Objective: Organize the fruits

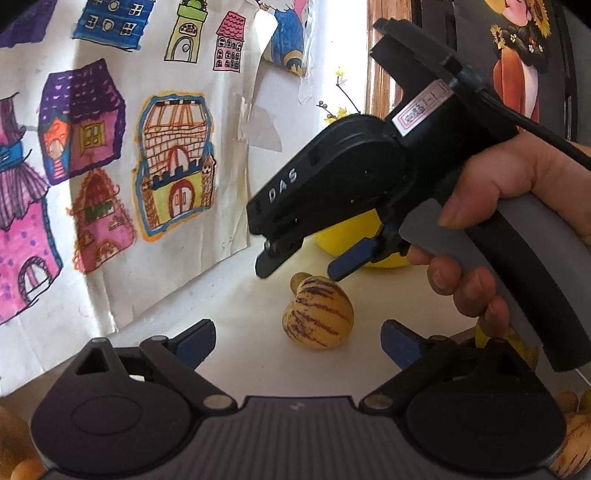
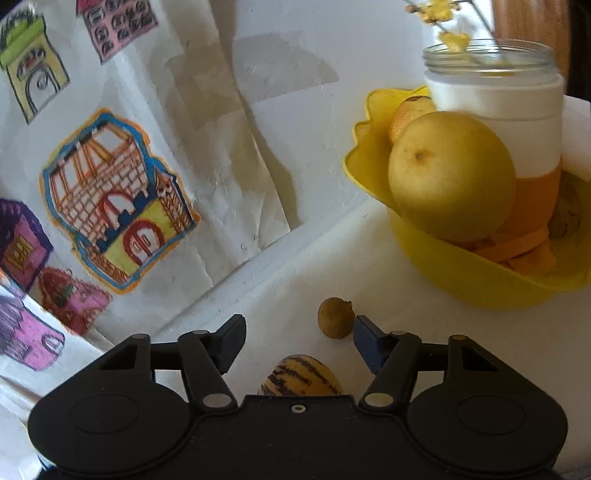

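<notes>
Two fruits lie on the white table (image 2: 424, 332) at lower centre: a striped melon (image 1: 318, 312) and, behind it, a small brown fruit (image 2: 334, 317). At upper right, a yellow bowl (image 2: 461, 280) holds a pear (image 2: 450, 177) and a jar (image 2: 517, 110). Drawings (image 1: 110, 147) cover the wall at left. A hand (image 1: 509, 221) tilts the right gripper (image 1: 301, 267) downward over the melon, jaws apart, gripping nothing. The left gripper (image 1: 298, 345) gapes wide, empty.

A white wall (image 2: 314, 33) hung with children's house drawings (image 1: 122, 147), a white tabletop (image 2: 424, 332) below, daylight falling across both.
</notes>
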The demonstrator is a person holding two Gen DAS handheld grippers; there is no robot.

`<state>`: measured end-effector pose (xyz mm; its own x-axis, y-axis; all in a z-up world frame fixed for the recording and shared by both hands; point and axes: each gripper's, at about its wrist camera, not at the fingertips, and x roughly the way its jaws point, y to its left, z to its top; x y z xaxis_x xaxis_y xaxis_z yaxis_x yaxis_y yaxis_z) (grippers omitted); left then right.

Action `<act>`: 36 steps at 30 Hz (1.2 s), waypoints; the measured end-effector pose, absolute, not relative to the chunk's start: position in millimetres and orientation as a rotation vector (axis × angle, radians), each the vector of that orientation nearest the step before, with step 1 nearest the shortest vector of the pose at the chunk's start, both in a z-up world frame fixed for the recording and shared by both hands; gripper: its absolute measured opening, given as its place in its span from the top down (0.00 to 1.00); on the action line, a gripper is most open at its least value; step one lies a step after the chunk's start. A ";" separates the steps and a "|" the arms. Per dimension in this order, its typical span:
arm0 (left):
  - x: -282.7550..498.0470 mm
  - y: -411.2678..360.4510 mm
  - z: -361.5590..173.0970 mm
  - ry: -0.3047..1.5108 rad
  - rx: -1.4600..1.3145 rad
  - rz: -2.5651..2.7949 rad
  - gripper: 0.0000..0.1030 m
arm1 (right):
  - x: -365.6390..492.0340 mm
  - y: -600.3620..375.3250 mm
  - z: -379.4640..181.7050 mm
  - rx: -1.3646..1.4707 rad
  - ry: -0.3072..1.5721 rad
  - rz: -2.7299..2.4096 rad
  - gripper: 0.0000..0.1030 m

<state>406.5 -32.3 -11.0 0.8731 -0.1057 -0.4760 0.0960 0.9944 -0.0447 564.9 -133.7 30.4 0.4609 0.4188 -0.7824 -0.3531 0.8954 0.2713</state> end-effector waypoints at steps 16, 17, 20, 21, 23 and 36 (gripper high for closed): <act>430.4 -60.4 -13.1 0.510 0.163 -0.172 0.34 | 585.6 -118.2 18.9 -0.064 1.021 0.454 0.55; 434.1 -61.2 -13.3 0.518 0.163 -0.167 0.37 | 586.1 -117.7 18.7 -0.071 1.021 0.458 0.56; 440.4 -62.0 -13.0 0.526 0.147 -0.164 0.39 | 587.8 -115.4 15.7 -0.083 1.027 0.467 0.59; 441.8 -62.9 -12.4 0.525 0.145 -0.164 0.40 | 588.5 -114.3 14.0 -0.089 1.030 0.468 0.60; 441.3 -61.9 -12.2 0.526 0.141 -0.166 0.41 | 590.5 -113.1 9.4 -0.089 1.038 0.469 0.63; 443.7 -60.0 -11.3 0.536 0.099 -0.185 0.55 | 603.4 -120.8 -12.5 -0.038 1.050 0.477 0.73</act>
